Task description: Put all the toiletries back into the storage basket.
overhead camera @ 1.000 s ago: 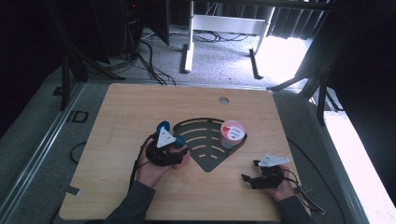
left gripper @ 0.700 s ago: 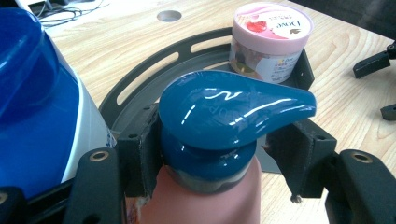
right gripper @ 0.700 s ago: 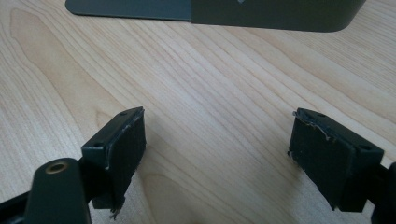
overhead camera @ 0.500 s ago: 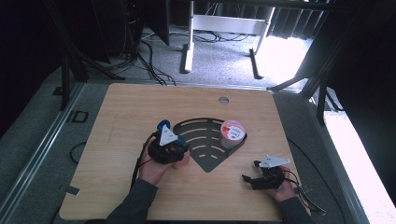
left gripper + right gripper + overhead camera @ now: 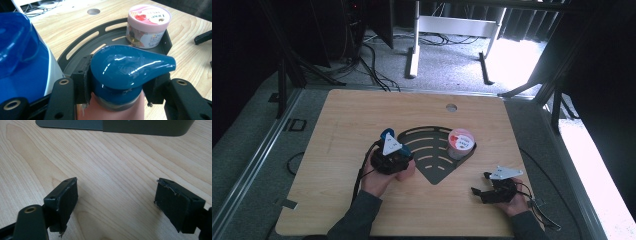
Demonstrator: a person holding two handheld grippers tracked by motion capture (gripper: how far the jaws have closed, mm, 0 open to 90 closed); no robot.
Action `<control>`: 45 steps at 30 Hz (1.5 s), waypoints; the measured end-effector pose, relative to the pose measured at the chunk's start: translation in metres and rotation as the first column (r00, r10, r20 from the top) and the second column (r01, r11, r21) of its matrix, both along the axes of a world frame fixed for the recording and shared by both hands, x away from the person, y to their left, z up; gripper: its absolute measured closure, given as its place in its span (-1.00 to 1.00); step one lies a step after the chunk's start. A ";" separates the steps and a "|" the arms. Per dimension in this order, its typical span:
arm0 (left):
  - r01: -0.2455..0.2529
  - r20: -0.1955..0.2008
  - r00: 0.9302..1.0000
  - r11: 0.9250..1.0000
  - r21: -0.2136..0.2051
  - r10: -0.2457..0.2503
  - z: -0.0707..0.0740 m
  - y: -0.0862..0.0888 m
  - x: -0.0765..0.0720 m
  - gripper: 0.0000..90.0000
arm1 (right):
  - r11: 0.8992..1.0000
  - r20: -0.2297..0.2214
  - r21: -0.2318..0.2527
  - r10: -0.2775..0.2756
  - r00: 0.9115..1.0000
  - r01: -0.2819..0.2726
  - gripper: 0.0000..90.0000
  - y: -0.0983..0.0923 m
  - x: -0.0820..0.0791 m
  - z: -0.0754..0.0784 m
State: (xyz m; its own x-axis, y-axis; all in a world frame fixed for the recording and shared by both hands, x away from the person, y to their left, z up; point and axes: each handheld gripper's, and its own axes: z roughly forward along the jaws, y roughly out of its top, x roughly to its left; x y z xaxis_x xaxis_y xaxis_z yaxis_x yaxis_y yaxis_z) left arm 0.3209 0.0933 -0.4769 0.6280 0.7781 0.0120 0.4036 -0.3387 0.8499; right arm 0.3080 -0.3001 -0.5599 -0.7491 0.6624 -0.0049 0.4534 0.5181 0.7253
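A: The pump head point(image 5: 130, 66) looks like glossy teal plastic, smooth with bright highlights; the bottle point(image 5: 110, 110) beneath it is matt pink.

B: The bench point(image 5: 105, 170) is pale wood with visible grain; the slotted tray point(image 5: 75, 53) is matt dark metal; the tub point(image 5: 147, 25) has a printed lid.

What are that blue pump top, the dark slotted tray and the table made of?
The pump top looks like glossy moulded plastic: bright highlights run along its smooth curves. The tray seems to be thin sheet metal with a matte dark coat, given its cut slots and folded rim. The table shows pale wood grain, possibly a veneer or laminate.
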 end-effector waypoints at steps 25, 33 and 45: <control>-0.009 -0.003 1.000 1.000 0.007 0.009 0.003 -0.001 0.000 0.17 | 1.000 0.000 0.000 0.001 1.000 -0.001 -0.60 0.000 0.000 0.000; -0.008 -0.007 1.000 1.000 0.018 0.008 0.004 -0.001 -0.002 0.17 | 1.000 0.000 0.000 0.002 1.000 -0.002 -0.59 0.000 0.000 0.000; 0.003 -0.009 1.000 1.000 0.018 -0.003 0.005 -0.002 -0.005 0.18 | 1.000 0.000 0.000 0.005 1.000 -0.005 -0.60 -0.001 0.000 0.000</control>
State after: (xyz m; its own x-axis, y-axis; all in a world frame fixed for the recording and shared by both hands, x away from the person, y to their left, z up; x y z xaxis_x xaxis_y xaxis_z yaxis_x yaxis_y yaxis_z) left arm 0.3156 0.0914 -0.4718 0.6306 0.7758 0.0204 0.4103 -0.3556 0.8398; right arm 0.3080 -0.3009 -0.5599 -0.7524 0.6586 -0.0051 0.4506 0.5204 0.7253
